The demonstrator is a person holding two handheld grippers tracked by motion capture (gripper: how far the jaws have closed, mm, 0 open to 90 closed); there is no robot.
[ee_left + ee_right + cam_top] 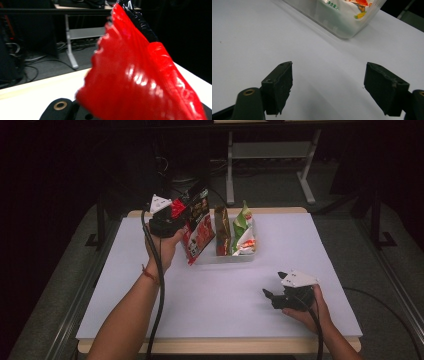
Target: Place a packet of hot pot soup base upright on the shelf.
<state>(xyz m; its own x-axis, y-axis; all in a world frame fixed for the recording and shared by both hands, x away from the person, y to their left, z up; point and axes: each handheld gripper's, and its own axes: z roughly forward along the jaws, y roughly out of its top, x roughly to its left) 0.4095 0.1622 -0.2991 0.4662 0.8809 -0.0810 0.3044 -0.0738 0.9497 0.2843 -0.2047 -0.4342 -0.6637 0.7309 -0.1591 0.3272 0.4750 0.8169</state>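
In the high view, the left gripper point(181, 215) is raised above the far left part of the white table point(165, 295), held in the person's left hand point(165, 247). Its jaws are clenched on a glossy red and black snack bag point(197, 222), which hangs tilted just at the left end of a clear plastic tub point(225, 256) that stands near the table's far edge. The bag's lower corner reaches down beside the tub's left wall; whether it touches the wall I cannot tell. Inside the tub stand a dark brown packet point(222, 231) and a green and white packet point(244, 230), both upright. The right gripper point(272, 296) rests low near the table's near right corner, in the person's right hand point(307, 307), well apart from the tub.

In the left gripper view, the red snack bag point(140, 75) rises crinkled and shiny from between the gripper's jaws, with its black upper edge toward the top. The pale table edge point(37, 86) runs behind it.

In the right gripper view, the two black jaws stand wide apart and released, with bare white table point(249, 37) between them. Beyond them, a rounded corner of the clear tub point(344, 27) shows at the top, with a printed packet point(359, 7) inside.
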